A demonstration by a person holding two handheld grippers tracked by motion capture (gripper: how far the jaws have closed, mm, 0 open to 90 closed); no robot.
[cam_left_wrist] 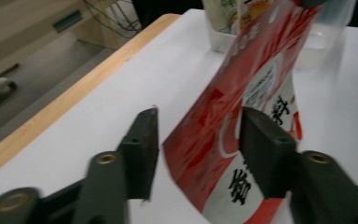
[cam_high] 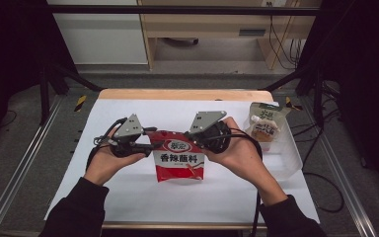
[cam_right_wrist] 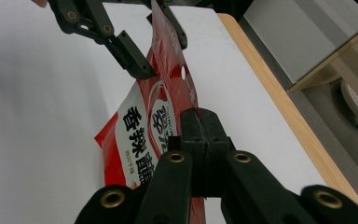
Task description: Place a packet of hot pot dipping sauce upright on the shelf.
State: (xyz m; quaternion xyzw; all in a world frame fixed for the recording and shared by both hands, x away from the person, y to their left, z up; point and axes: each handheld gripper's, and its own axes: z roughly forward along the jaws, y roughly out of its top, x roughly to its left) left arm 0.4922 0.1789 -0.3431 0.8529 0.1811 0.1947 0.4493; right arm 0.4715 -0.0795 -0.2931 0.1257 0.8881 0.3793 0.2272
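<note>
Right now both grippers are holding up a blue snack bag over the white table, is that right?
Not quite: the snack bag is red, not blue, as the high view shows. The right gripper is clamped on its top edge, and the left gripper has the bag between its fingers over the white table.

A lab-style recording bay: a wood-edged table point(cam_high: 182, 94) covered in white paper point(cam_high: 128, 197) stands between metal frame rails point(cam_high: 19, 163) and black curtains point(cam_high: 10, 59). Loose cables point(cam_high: 281, 44) trail over the grey floor point(cam_high: 54, 148) beneath a plain wooden bench point(cam_high: 202, 24) behind.
</note>
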